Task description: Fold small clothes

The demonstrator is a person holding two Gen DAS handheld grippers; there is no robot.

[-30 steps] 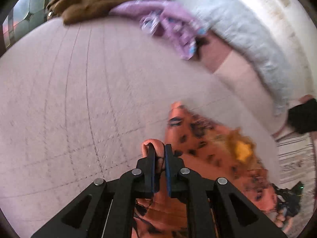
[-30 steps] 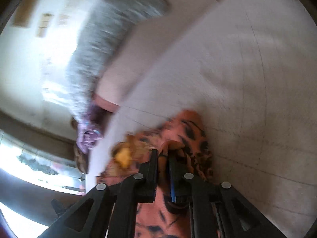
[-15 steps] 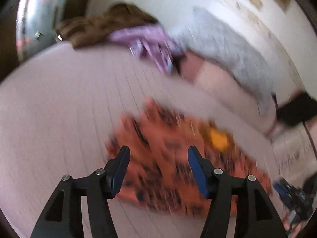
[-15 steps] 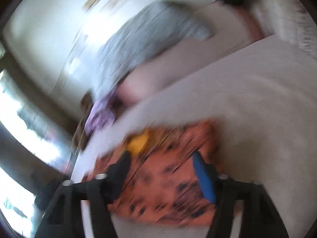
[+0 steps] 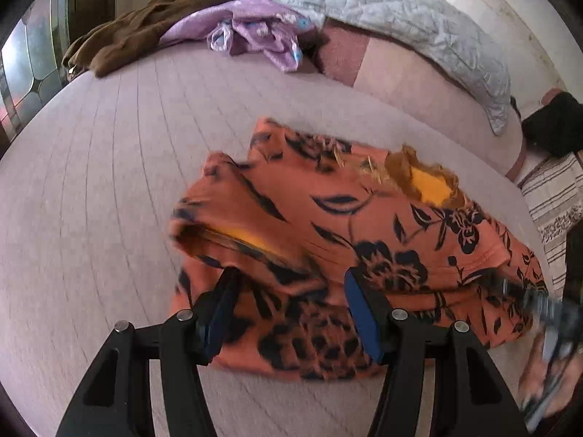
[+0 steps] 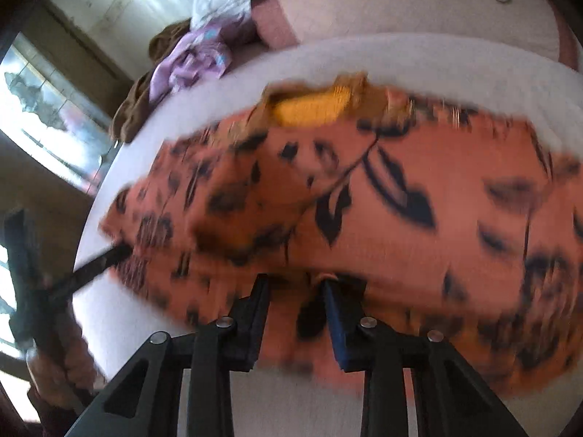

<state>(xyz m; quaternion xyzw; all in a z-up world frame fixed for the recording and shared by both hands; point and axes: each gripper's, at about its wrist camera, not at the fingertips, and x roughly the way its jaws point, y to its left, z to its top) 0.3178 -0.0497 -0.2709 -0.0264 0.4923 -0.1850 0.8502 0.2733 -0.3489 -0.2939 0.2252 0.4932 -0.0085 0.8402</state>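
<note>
The garment (image 5: 364,225) lies spread near the bed's (image 5: 91,218) front edge, toward its right side. At the far edge, a brown cloth (image 5: 145,25) sits in the left corner, a purple cloth (image 5: 255,32) just right of it, touching it. A quilt (image 5: 419,22) lies on a bolster (image 5: 419,83) behind the bed, to the right.

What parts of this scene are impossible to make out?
- Orange floral garment, right wrist view: print smeared by motion blur.
- Its near hem, left wrist view: covered by the left hand-held gripper.
- Right hand-held gripper, left wrist view: blurred, cut by the frame edge.
- Dark item beyond the bed: too cropped to identify.
</note>
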